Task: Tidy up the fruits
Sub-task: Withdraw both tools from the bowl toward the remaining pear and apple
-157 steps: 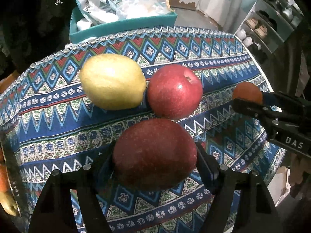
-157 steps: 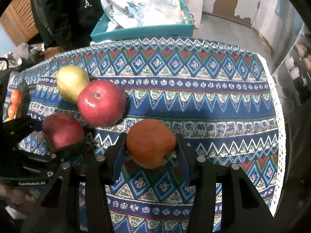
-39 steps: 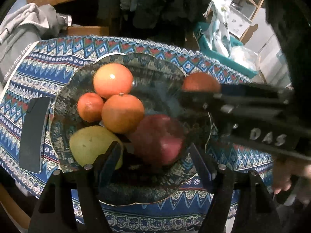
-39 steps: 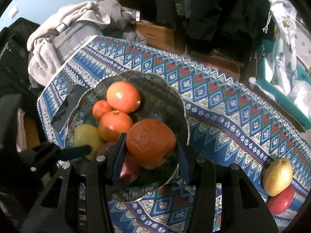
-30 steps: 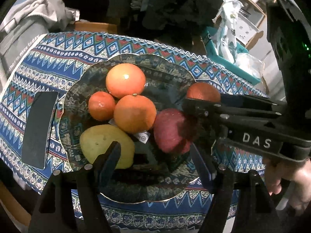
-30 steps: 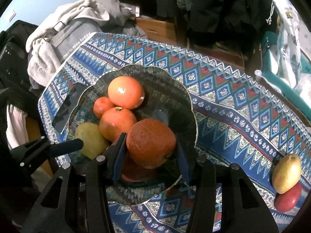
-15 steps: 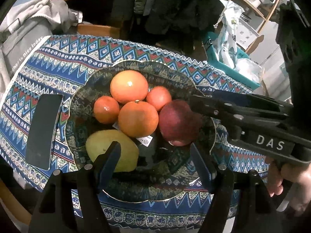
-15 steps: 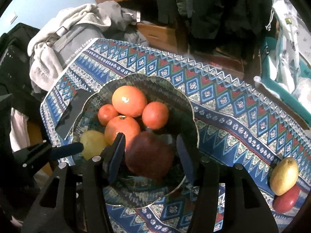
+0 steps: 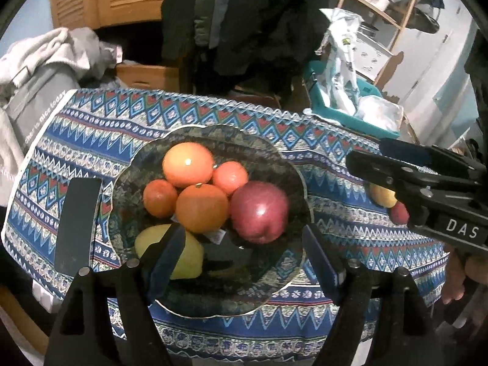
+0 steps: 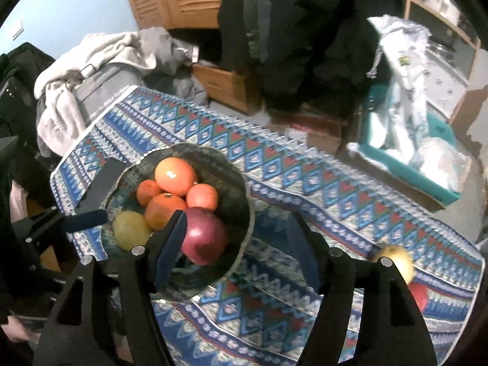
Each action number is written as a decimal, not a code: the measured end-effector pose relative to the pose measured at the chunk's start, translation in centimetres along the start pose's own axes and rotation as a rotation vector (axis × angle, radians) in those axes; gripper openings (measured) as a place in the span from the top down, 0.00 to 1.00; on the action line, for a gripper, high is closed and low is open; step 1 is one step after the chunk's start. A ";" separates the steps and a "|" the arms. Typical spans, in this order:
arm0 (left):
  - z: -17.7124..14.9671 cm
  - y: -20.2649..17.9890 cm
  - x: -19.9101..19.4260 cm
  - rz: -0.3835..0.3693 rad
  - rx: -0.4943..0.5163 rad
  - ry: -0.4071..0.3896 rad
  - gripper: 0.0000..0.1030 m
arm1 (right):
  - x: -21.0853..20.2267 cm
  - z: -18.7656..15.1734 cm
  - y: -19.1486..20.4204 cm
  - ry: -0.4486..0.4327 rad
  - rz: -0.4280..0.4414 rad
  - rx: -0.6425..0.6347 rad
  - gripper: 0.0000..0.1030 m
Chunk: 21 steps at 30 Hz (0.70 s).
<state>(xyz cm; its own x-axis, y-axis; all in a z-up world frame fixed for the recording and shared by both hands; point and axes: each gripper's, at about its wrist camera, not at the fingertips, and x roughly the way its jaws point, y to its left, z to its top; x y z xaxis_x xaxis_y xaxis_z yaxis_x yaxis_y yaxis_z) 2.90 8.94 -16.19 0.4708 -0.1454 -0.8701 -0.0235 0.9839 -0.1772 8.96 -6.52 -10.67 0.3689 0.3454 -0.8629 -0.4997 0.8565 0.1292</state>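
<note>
Six fruits lie together in the dark patterned bowl point(image 9: 292, 164) in front of you: a big orange point(image 9: 187, 164) at the back, a small orange point(image 9: 230, 177) touching it on the right, another small orange point(image 9: 160, 198) on the left, a middle orange point(image 9: 202, 208) in the centre, a red apple point(image 9: 259, 212) at the right side and a yellow pear point(image 9: 183, 254) at the front left. The bowl stands on a blue patterned tablecloth point(image 9: 122, 122), and a flat black object point(image 9: 77, 222) lies just beside the bowl on its left. Your left gripper point(image 9: 244, 254) hangs above the near part of the bowl with its jaws wide apart and nothing between them; its left finger covers a part of the pear. Your right gripper point(image 10: 239, 244) also has its jaws spread and holds nothing; in its own view the left finger stands in front of the apple point(image 10: 204, 239) and the right finger is over the cloth outside the bowl rim point(image 10: 248, 210). Far at the right end of the cloth you still have a second yellow pear point(image 10: 396, 259) and a second red apple point(image 10: 419, 297), close to each other and well apart from the bowl.
</note>
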 end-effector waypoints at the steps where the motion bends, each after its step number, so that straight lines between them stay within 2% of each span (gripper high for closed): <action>1: 0.1 -0.5 -0.1 -0.002 0.009 -0.003 0.22 | -0.4 -0.1 -0.3 -0.003 -0.006 0.003 0.31; 8: 0.4 -3.0 -0.9 -0.005 0.059 -0.021 0.21 | -3.4 -1.1 -2.7 -0.040 -0.049 0.034 0.28; 11: 0.4 -4.0 -1.5 -0.004 0.081 -0.040 0.15 | -4.7 -1.6 -3.6 -0.057 -0.073 0.042 0.25; 21: 0.8 -7.1 -2.6 -0.017 0.131 -0.063 0.15 | -8.6 -3.7 -6.3 -0.101 -0.127 0.074 0.22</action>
<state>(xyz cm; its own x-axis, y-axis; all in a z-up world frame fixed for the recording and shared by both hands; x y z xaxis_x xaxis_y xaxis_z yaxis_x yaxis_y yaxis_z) 2.57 2.45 -12.32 0.5244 -0.1595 -0.8364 0.0983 0.9871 -0.1266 6.10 -16.32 -5.87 0.5038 0.2661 -0.8218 -0.3865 0.9203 0.0610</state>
